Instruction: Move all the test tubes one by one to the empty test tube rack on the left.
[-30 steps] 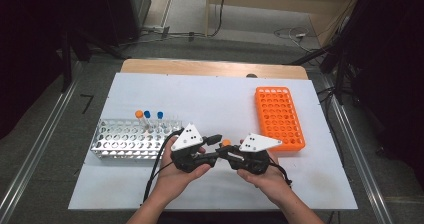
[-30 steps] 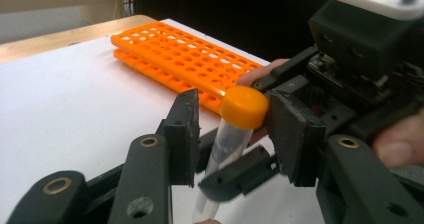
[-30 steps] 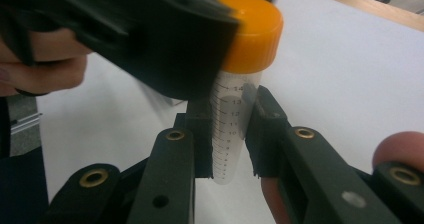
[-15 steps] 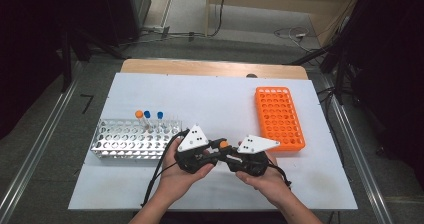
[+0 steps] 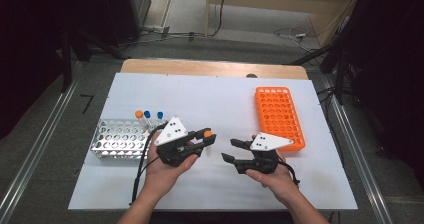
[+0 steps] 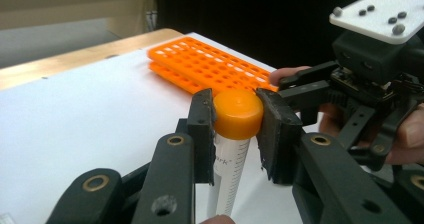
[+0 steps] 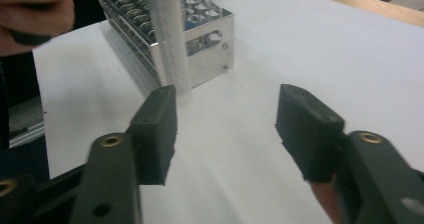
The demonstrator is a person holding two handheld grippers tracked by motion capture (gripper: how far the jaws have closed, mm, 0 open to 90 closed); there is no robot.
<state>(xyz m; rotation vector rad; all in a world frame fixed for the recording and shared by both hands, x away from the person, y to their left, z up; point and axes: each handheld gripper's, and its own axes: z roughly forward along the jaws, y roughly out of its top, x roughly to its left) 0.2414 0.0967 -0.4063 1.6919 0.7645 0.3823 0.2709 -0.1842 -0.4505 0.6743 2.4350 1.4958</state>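
Observation:
My left gripper is shut on the orange cap of a clear graduated tube, whose body hangs down between the jaws. The jaws closed on it within the last second. My right gripper faces it from the right, a short gap away. Its jaws have just been opening, and they stand open with nothing between them. In the right gripper view the tube is a blur just beyond the left jaw's tip. The right gripper also appears behind the cap in the left gripper view.
A metal tube rack at the left holds one orange-capped tube and two blue-capped tubes. An orange rack lies at the right, just beyond my right hand. White sheet covers the table.
The two grippers were together around the tube; now they are apart. The right jaws have opened and let go. The left gripper has drawn left and slightly up with the tube.

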